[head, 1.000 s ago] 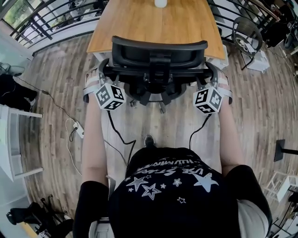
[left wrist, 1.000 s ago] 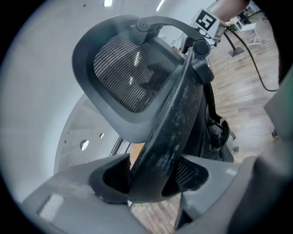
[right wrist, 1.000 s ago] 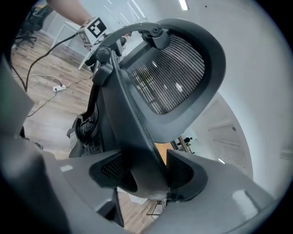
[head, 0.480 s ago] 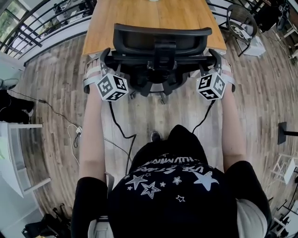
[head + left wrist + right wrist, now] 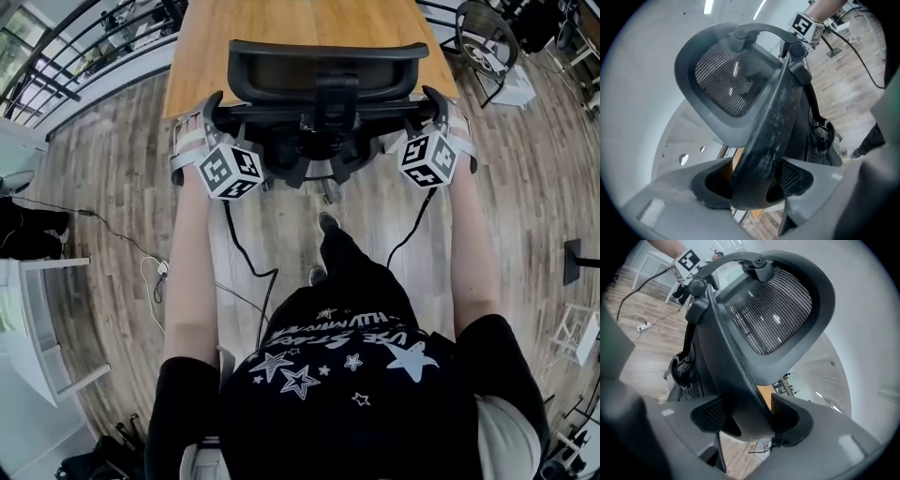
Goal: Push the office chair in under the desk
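Observation:
The black office chair (image 5: 323,89) stands at the near edge of the wooden desk (image 5: 281,28), its mesh headrest (image 5: 323,66) over the desktop's rim. My left gripper (image 5: 212,111) holds the left side of the chair's back frame. My right gripper (image 5: 433,103) holds the right side. In the left gripper view the jaws of the left gripper (image 5: 752,180) close round the curved frame bar (image 5: 773,122), with the headrest (image 5: 726,84) above. In the right gripper view the right gripper (image 5: 750,416) clamps the matching bar (image 5: 731,357) below the headrest (image 5: 773,319).
A power strip with its cable (image 5: 159,272) lies on the wooden floor at left. A white shelf (image 5: 37,309) is further left. A round black chair (image 5: 483,42) stands at the desk's right end, a black stand (image 5: 574,261) at far right. The person's foot (image 5: 328,225) is behind the chair.
The chair and both grippers have moved forward toward the desk, with the headrest now over the desktop's edge. The person's leg has stepped forward behind the chair.

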A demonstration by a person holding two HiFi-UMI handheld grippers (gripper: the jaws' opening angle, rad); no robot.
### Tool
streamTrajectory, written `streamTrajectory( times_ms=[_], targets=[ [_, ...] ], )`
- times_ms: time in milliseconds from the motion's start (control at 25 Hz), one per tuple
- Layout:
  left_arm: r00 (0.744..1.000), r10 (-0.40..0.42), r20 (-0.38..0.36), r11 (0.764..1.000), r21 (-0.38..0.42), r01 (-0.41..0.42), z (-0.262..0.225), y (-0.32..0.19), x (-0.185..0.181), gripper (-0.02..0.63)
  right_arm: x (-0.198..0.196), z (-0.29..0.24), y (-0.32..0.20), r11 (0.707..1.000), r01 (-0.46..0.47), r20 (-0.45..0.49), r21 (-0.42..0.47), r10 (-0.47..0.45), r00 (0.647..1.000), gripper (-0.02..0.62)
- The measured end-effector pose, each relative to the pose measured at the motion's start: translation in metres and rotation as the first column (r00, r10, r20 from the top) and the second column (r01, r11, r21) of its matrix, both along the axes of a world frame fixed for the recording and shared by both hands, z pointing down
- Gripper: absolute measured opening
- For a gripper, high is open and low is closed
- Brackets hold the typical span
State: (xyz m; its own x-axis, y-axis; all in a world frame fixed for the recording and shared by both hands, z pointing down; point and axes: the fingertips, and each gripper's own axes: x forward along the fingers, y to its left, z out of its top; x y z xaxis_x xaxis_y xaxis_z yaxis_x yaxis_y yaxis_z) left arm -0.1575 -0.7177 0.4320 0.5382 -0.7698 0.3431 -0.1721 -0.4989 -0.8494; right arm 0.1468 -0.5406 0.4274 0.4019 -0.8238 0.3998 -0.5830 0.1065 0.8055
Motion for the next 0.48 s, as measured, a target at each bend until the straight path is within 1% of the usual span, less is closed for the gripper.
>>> streamTrajectory(
  times_ms=[280,480],
  targets=[
    [1.0,0.002,-0.002,1.0,0.018,-0.002,0.004,-0.001,0.006,0.284,0.01,0.005,-0.008,1.0,0.005,-0.007,0.003,-0.005,1.0,0.272],
    [1.0,-0.006,-0.003,1.0,0.028,0.006,0.002,-0.009,0.012,0.284,0.017,0.002,-0.018,1.0,0.02,-0.01,0.021,-0.02,1.0,0.272]
  ],
)
